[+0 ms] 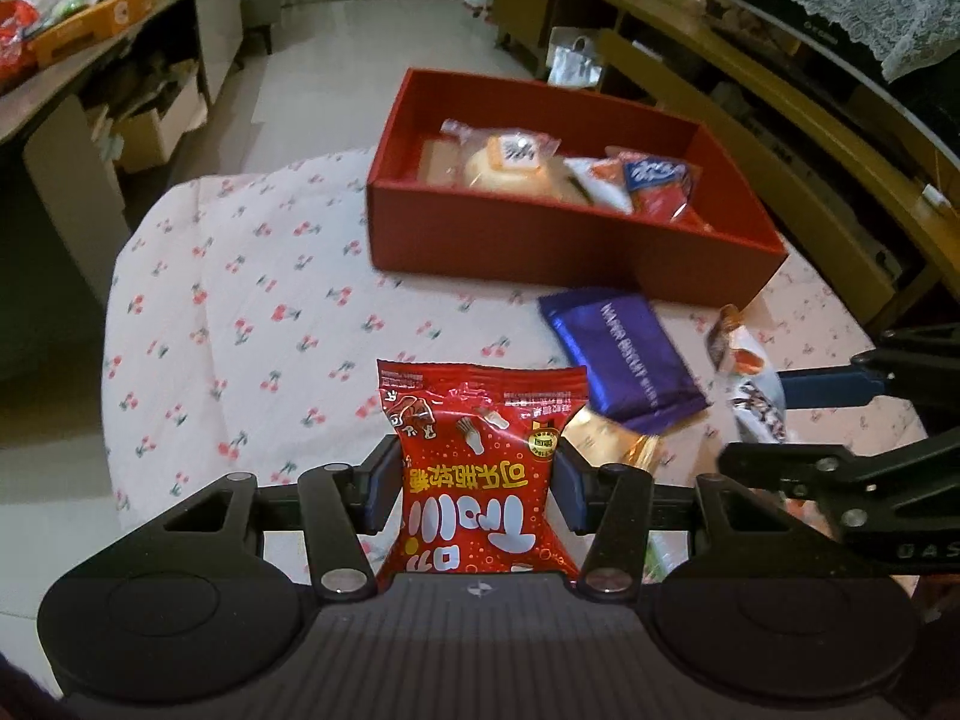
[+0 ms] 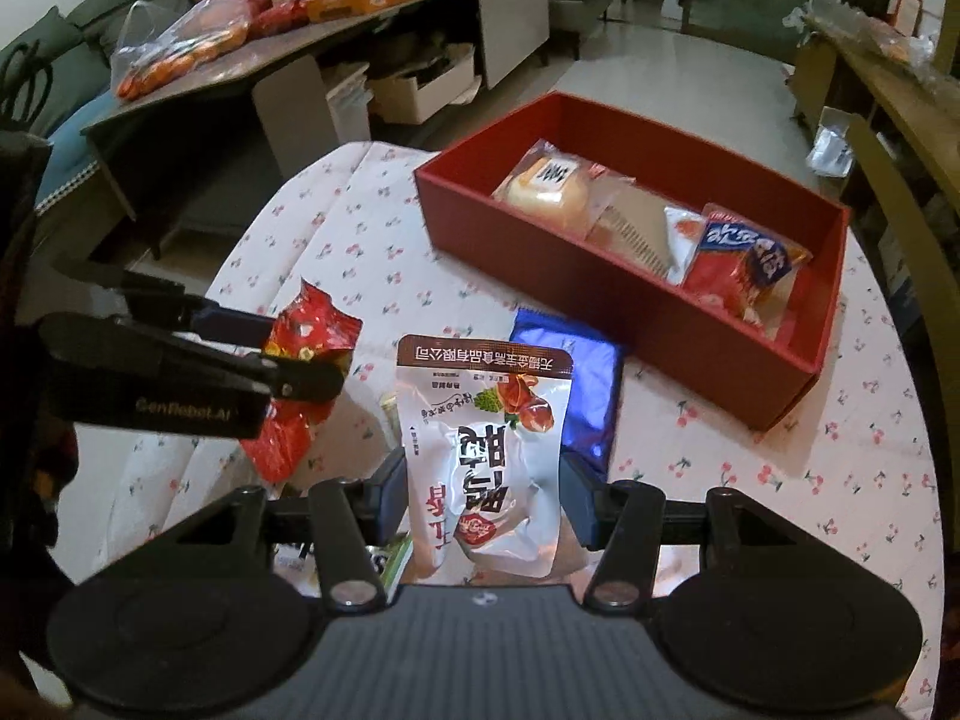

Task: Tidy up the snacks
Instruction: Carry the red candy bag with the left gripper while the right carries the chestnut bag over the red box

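My left gripper (image 1: 474, 480) is shut on a red candy packet (image 1: 480, 456) and holds it above the cherry-print cloth (image 1: 240, 300). The same packet (image 2: 306, 354) and left gripper show at the left of the right wrist view. My right gripper (image 2: 485, 492) is shut on a white snack pouch (image 2: 486, 450); it shows at the right of the left wrist view (image 1: 750, 384). A red box (image 1: 558, 234) (image 2: 600, 264) beyond holds a round bun (image 2: 549, 186), a pale cracker pack (image 2: 636, 231) and a red-and-blue chip packet (image 2: 744, 267).
A purple wafer packet (image 1: 624, 354) (image 2: 591, 384) and a gold wrapper (image 1: 612, 438) lie on the cloth before the box. A cluttered low table (image 2: 240, 60) stands far left. A wooden shelf (image 1: 780, 90) runs along the right.
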{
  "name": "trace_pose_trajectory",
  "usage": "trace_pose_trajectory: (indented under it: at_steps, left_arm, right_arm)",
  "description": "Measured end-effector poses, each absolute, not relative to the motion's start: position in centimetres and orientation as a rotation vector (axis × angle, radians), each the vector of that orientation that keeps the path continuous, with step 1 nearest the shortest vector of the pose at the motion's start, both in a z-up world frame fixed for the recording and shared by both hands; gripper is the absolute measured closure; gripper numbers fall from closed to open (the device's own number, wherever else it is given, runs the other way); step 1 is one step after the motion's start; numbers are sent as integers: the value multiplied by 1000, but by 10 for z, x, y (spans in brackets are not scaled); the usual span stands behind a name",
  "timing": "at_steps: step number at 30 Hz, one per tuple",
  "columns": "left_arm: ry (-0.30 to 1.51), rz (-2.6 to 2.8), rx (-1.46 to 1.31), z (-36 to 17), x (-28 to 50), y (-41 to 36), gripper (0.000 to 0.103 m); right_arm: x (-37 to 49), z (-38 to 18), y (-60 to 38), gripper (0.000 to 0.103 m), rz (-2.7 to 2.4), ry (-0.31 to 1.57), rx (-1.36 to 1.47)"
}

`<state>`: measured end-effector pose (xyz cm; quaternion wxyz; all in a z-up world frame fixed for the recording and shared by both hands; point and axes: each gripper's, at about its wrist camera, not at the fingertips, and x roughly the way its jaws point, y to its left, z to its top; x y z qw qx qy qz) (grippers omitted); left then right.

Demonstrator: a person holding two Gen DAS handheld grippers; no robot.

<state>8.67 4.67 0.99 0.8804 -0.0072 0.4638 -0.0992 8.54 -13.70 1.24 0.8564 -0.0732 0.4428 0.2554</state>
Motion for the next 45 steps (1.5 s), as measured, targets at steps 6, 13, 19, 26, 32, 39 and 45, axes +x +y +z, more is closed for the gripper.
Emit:
trace_pose_trajectory:
  at_steps: [6, 13, 19, 26, 32, 39, 45]
  left_arm:
    - [930, -209, -13, 22, 96, 33, 44]
    - [899, -209, -2, 31, 106, 18, 44]
    - [887, -202, -6, 35, 112, 12, 44]
    - [860, -180, 19, 41, 117, 4, 44]
    - [833, -167, 29, 48, 121, 0, 44]
    - [805, -153, 52, 53, 125, -5, 45]
    - [767, -133, 72, 60, 131, -10, 46]
  right_arm:
    - [95, 18, -137, 34, 507, 910, -147]
    - [104, 27, -144, 34, 471, 884, -110]
    - [109, 33, -150, 34, 444, 869, -81]
    - [117, 37, -156, 34, 419, 861, -52]
    - [120, 42, -160, 34, 404, 847, -31]
    - [124, 45, -164, 34, 387, 834, -17]
    - [132, 51, -166, 34, 370, 814, 0]
